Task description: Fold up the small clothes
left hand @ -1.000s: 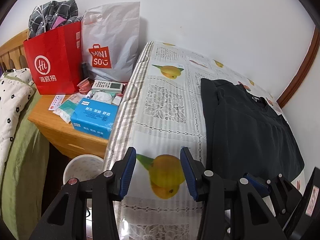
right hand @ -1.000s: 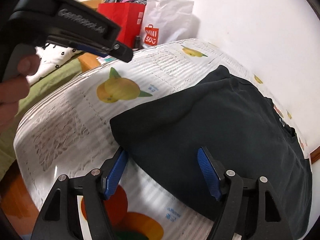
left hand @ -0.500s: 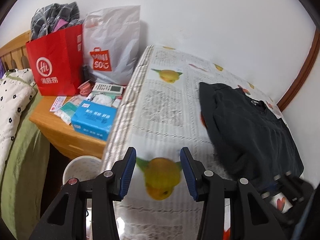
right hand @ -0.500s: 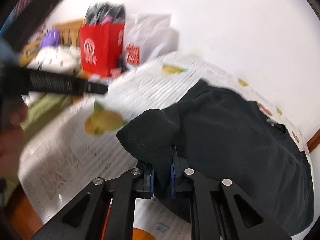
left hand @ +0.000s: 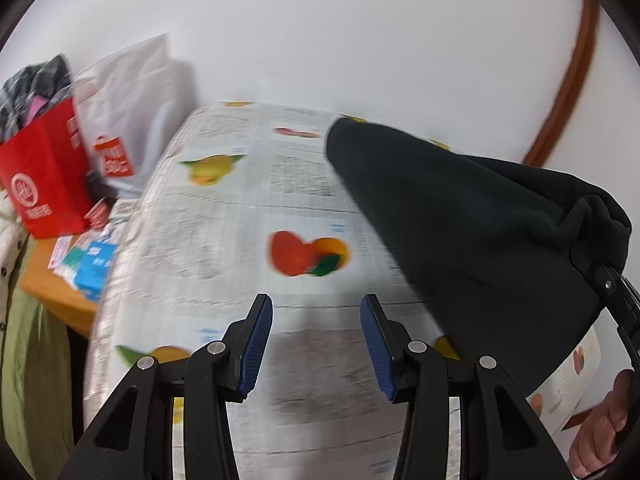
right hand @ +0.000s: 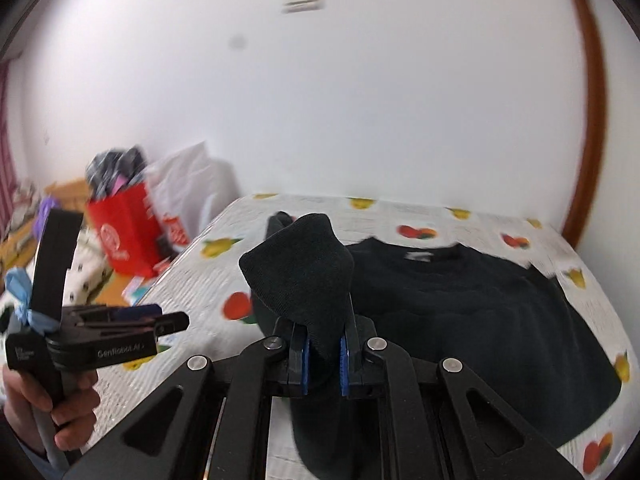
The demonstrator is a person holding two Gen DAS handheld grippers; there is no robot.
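Note:
A dark black-green sweater (right hand: 472, 300) lies on a table with a fruit-print cloth (right hand: 460, 216). My right gripper (right hand: 323, 354) is shut on the sweater's lower left corner and holds it lifted off the table, the cloth bunching up above the pads. In the left wrist view the lifted sweater (left hand: 472, 232) hangs at the right from the right gripper at the frame's edge. My left gripper (left hand: 316, 344) is open and empty above the tablecloth (left hand: 240, 248), left of the sweater. It also shows in the right wrist view (right hand: 160, 322) at the left.
A red paper bag (left hand: 40, 176) and a white Miniso bag (left hand: 132, 120) stand on a wooden side table (left hand: 52, 292) left of the table, with a blue box (left hand: 94, 268). A white wall runs behind. A bed lies further left.
My right gripper closed on the sweater's corner and raised it up and back over the garment. My left gripper moved forward over the table, still open.

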